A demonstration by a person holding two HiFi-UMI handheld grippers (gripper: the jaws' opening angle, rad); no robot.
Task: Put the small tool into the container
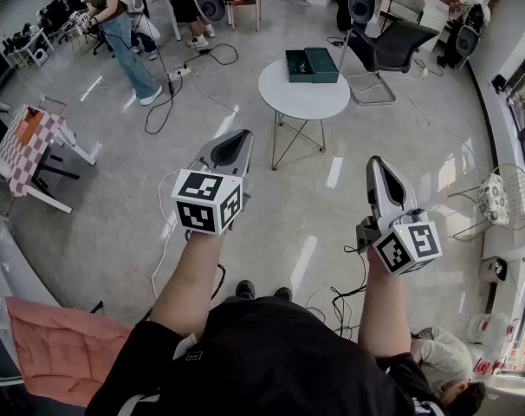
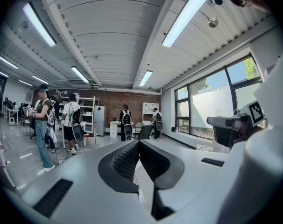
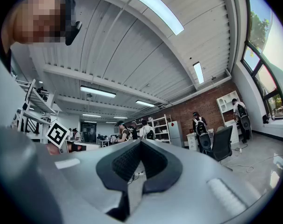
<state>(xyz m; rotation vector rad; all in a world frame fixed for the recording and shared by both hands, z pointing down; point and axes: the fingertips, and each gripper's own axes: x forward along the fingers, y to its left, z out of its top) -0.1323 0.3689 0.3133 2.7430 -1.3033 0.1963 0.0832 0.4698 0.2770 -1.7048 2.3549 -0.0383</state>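
A dark green container (image 1: 311, 65), open in two halves, lies on a round white table (image 1: 304, 98) some way ahead of me. I cannot make out a small tool anywhere. My left gripper (image 1: 236, 139) is held out over the floor, well short of the table, its jaws closed tip to tip with nothing between them (image 2: 138, 142). My right gripper (image 1: 374, 163) hangs beside it at the right, also shut and empty (image 3: 140, 142). Both gripper views look up across the room and show neither table nor container.
A black office chair (image 1: 392, 46) stands just behind the table. Cables (image 1: 189, 72) trail over the floor at the left and near my feet. A checkered low table (image 1: 29, 137) is at the left, a wire chair (image 1: 501, 199) at the right. Several people stand at the back.
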